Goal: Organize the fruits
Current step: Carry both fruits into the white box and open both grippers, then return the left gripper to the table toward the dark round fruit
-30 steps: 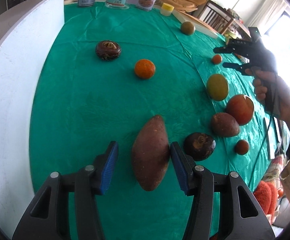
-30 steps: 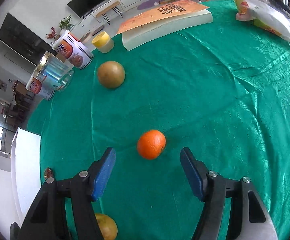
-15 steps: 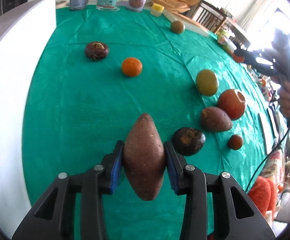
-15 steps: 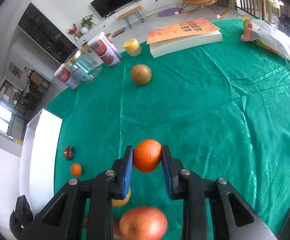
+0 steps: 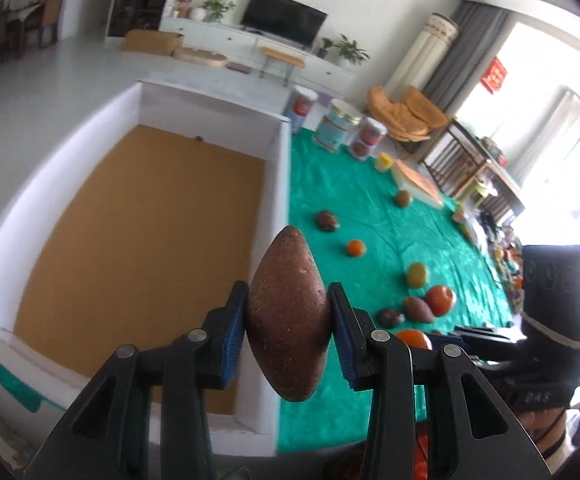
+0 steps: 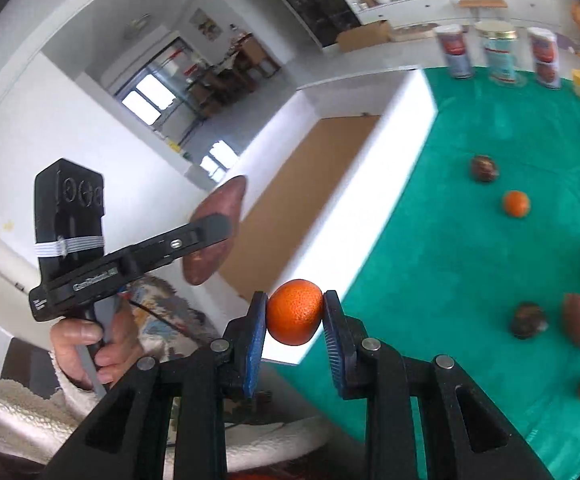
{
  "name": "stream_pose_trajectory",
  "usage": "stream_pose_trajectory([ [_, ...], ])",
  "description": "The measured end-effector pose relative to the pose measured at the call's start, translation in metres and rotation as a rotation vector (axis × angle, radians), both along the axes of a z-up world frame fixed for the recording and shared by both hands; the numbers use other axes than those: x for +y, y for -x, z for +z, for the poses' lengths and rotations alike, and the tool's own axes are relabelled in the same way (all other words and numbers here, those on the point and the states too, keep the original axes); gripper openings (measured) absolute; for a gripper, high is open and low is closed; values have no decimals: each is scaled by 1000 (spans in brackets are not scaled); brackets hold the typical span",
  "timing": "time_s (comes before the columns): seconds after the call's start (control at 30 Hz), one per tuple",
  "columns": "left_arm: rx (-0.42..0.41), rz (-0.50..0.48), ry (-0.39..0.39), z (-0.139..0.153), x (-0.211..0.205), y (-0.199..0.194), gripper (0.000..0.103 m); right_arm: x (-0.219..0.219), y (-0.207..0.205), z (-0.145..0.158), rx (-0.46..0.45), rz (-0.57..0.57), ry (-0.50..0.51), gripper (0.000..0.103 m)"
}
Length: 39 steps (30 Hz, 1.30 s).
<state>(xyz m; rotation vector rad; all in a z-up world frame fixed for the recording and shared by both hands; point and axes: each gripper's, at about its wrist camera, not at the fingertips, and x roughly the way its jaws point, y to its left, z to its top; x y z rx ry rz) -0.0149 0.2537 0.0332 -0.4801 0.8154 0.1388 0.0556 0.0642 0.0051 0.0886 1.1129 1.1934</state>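
You have seven fruits left on the green table [image 5: 370,216] and three cans [image 5: 332,128] at its far edge. The white box [image 5: 277,184] with the brown floor looks empty. Your left gripper [image 5: 287,326] clamps the sweet potato [image 5: 287,320] over the box's near wall. Your right gripper [image 6: 294,314] pinches the orange [image 6: 294,312] over the box's corner.

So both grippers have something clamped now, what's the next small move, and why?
Probably carry the sweet potato a bit further over the white box and lower it before opening. The left gripper is shut on it above the box's near wall, not yet clearly over the brown floor. The right gripper, shut on the orange, looks short of the box, so it would follow.
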Motion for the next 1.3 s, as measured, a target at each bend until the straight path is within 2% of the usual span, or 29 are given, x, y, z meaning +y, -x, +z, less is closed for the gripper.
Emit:
stream_pose_trajectory([
  [0.13,100,130,-59,-36,40,5,41,71,18,-24,-21,63,51,28],
  [0.27,175,188,-91,-71,51,4,41,104,20,-53,-61,55,131,30],
  [0.33,171,203,-127,-73,51,4,54,105,18,-60,-75,28,134,40],
  [0.37,162,208,-147,-71,49,5,71,100,16,-62,-55,21,105,55],
  [0.4,145,216,-165,-67,46,5,84,92,12,-61,-32,8,65,65],
  [0.47,96,212,-194,-58,41,6,88,69,8,-56,-52,-57,41,77],
  [0.57,32,158,-202,-44,19,0,89,21,10,-42,-125,-133,-5,77],
  [0.63,-12,93,-183,-36,-6,-6,91,-21,14,-39,-190,-210,-2,85],
  [0.67,-34,49,-169,-34,-20,-9,92,-44,16,-41,-222,-268,13,90],
  [0.77,-74,-107,-133,-34,-74,-26,96,-111,22,-50,-320,-459,109,91],
  [0.87,-70,-235,-111,-51,-131,-50,97,-170,28,-59,-434,-689,278,91],
  [0.93,-58,-280,-103,-70,-161,-64,97,-203,29,-66,-457,-821,386,91],
  [1.0,-40,-302,-108,-90,-182,-79,97,-226,27,-68,-469,-903,433,91],
  [1.17,-37,-308,-210,-123,-206,-95,97,-249,28,-63,-569,-981,519,91],
  [1.3,-43,-276,-293,-142,-201,-105,97,-265,35,-69,-521,-958,498,92],
])
